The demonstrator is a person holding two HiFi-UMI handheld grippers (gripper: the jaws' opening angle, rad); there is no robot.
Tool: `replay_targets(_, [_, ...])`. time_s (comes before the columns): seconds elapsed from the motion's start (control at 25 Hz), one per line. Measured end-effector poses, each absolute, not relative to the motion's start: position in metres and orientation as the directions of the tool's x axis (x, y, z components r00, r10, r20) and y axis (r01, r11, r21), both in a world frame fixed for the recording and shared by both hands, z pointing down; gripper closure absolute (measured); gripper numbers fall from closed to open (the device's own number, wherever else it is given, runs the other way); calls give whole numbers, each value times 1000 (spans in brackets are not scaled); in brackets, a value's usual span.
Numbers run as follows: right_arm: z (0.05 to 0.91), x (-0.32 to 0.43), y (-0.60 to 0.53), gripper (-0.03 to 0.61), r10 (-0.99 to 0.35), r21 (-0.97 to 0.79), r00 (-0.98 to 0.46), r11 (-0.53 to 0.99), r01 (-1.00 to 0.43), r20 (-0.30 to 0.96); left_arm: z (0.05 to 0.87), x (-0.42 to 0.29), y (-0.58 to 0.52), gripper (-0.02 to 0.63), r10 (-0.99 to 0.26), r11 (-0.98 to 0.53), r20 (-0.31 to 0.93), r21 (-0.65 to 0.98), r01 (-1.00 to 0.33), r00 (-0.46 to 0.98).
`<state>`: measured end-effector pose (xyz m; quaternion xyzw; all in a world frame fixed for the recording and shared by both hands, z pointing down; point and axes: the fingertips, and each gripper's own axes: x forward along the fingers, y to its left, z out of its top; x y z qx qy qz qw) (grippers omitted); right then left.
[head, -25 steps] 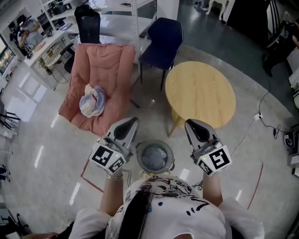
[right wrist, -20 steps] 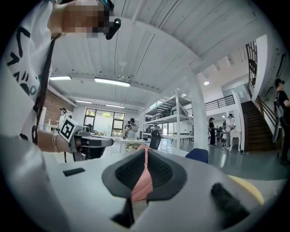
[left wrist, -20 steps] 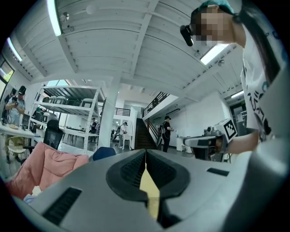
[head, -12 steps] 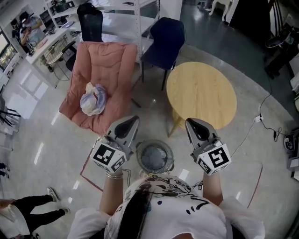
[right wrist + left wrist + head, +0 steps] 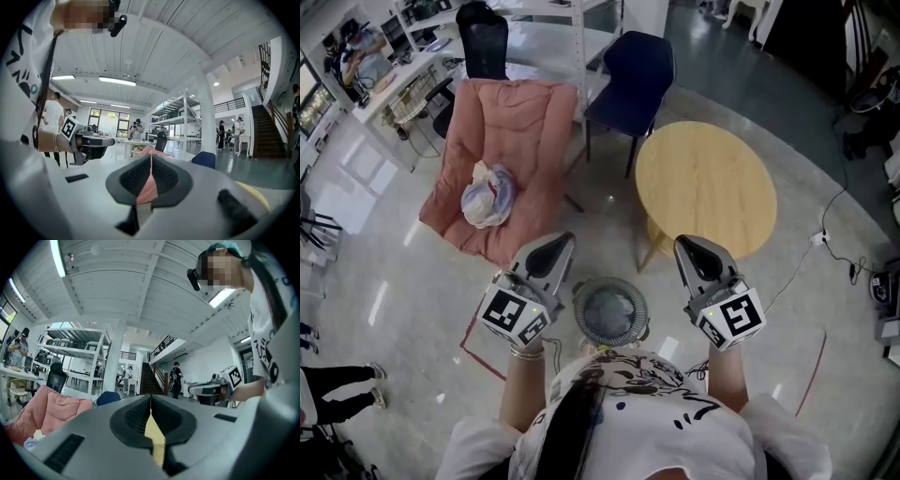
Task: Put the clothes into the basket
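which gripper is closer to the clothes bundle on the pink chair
Left. The left gripper hangs below and right of the clothes bundle in the head view, apart from it; the right gripper is farther right, by the round table.

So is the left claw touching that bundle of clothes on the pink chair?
Apart. In the head view the left claw hangs near the basket, with open floor between it and the clothes bundle on the pink chair.
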<state>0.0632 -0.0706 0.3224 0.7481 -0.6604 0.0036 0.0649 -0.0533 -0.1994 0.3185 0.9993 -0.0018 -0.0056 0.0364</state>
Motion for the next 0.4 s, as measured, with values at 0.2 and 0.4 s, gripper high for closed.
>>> replay_targets(0.2, [331, 61, -73, 546, -988, 86, 126, -118, -989, 92, 325, -53, -197, 596, 10, -998, -4, 65, 10, 1000])
replay_targets(0.4, [332, 62, -73, 546, -987, 82, 126, -118, -990, 96, 325, -51, -194, 595, 17, -997, -6, 78, 17, 1000])
